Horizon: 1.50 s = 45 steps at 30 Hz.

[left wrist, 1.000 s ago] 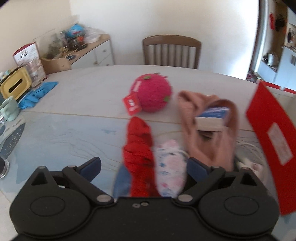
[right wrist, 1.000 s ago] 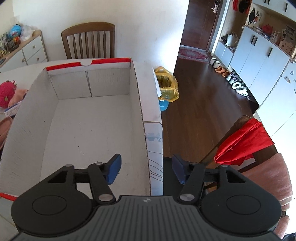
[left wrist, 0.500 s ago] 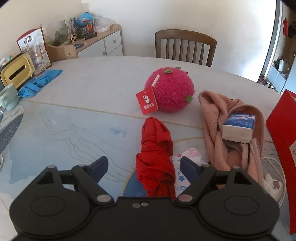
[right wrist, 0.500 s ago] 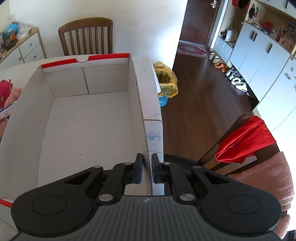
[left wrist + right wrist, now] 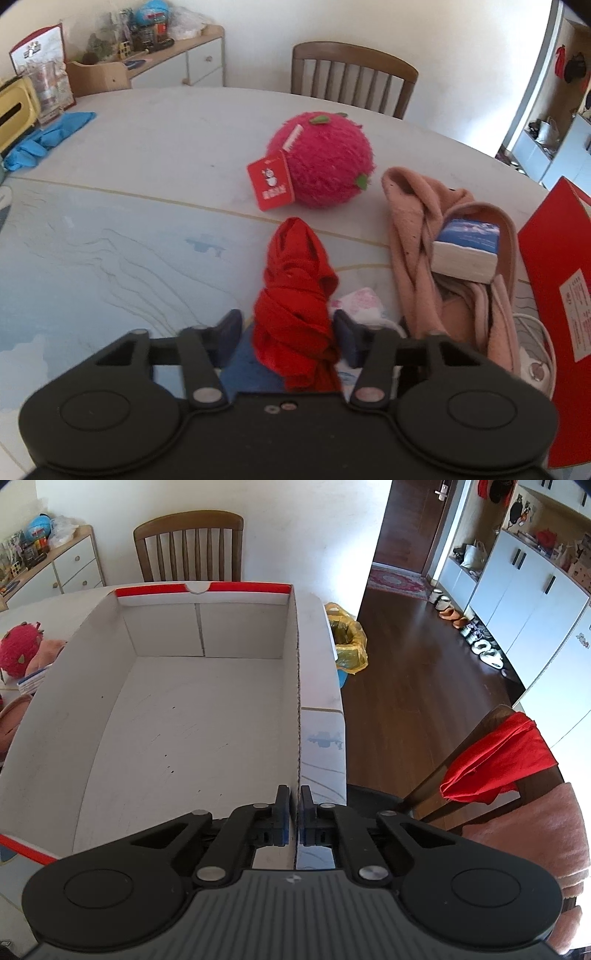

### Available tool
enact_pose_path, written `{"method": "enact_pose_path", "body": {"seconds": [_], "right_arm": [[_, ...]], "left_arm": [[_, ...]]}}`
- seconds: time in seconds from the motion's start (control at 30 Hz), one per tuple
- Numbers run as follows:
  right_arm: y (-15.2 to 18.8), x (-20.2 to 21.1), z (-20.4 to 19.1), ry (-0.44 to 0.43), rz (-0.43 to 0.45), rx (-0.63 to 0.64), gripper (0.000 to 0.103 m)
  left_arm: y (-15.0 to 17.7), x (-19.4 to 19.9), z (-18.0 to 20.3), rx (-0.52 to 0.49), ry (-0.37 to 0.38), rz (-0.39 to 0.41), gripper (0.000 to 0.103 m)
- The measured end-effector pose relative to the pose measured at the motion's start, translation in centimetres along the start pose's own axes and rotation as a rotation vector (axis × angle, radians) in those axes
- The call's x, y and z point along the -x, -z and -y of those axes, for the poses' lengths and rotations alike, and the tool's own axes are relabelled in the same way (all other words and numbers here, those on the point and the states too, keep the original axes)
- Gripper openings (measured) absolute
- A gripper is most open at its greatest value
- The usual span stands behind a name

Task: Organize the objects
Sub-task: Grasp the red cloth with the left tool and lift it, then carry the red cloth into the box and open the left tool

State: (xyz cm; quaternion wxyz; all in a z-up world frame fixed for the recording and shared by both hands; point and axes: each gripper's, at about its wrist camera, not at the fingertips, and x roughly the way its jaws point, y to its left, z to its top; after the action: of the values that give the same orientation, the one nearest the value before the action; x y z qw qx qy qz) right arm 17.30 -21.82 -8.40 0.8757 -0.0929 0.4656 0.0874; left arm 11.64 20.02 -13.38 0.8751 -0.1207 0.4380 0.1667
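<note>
In the left wrist view my left gripper (image 5: pixel 290 334) is open, its fingers on either side of a twisted red cloth (image 5: pixel 297 295) lying on the table. A patterned white cloth (image 5: pixel 356 304) lies just right of it. Beyond are a pink plush ball (image 5: pixel 327 164) with a red tag, a pink scarf (image 5: pixel 417 236) and a tissue pack (image 5: pixel 465 249) on it. In the right wrist view my right gripper (image 5: pixel 295 814) is shut on the right wall of an empty white cardboard box (image 5: pixel 192 716) with red edges.
The box's red outer side (image 5: pixel 554 280) stands at the right of the left wrist view. A white cable (image 5: pixel 532 339) lies by it. A wooden chair (image 5: pixel 352 79) stands behind the table. Blue gloves (image 5: pixel 48 138) lie far left. A chair with a red cloth (image 5: pixel 495 760) is right.
My left gripper moved forward around the red cloth and its fingers narrowed. My right gripper closed from open onto the box's right wall.
</note>
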Motion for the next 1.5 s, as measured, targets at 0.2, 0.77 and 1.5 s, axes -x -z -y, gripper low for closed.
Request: {"method": "enact_pose_path", "body": {"seconds": [0.2,0.77,1.5], "right_arm": [[0.3,0.5,-0.3,0.001,0.000,-0.016,0.004],[1.0,1.1,0.0,-0.035,0.025,-0.036,0.003],[1.7,1.4,0.9,-0.089,0.008,0.011,0.003]], "left_arm": [[-0.1,0.9,-0.1,0.020,0.014,0.015,0.032],[-2.6,11.0,6.9,-0.058,0.160,0.146,0.032],[-1.6,8.6,26.1,-0.288,0.387,0.001,0.032]]}}
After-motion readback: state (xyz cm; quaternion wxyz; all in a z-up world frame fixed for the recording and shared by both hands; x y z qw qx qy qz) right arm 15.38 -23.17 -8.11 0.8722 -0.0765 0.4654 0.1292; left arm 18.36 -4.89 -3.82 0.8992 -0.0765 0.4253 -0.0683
